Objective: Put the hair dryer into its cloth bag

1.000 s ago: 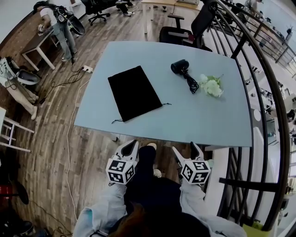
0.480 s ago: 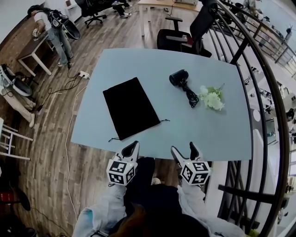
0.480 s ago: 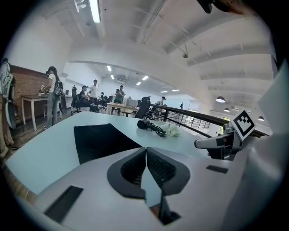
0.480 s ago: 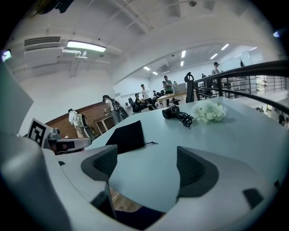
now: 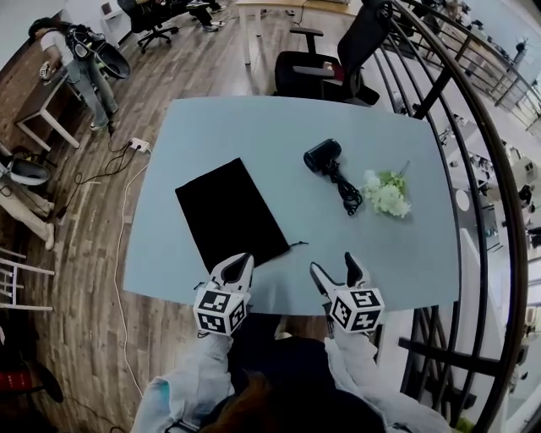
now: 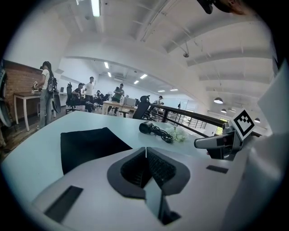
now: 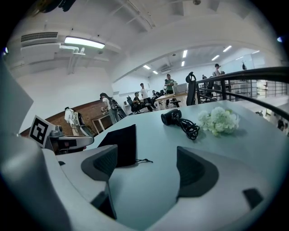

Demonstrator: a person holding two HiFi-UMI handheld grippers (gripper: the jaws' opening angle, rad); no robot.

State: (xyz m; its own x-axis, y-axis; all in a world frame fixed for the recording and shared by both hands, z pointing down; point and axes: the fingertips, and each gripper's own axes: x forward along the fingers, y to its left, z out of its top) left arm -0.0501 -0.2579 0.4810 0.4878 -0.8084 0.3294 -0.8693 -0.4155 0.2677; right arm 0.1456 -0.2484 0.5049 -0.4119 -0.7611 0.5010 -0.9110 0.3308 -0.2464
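Open-plan office: swivel chairs (image 5: 325, 72), desks (image 5: 266, 7), ceiling strip lights (image 7: 84, 42), railing (image 5: 473, 127).

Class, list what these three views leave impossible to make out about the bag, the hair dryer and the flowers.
- Black cloth drawstring bag: whether its mouth is open. It lies flat, and the left gripper covers part of its near edge in the head view and the left gripper view.
- Black hair dryer: its surface detail is too small in every view.
- White flower bunch: real or artificial. It is too small and soft in every view.
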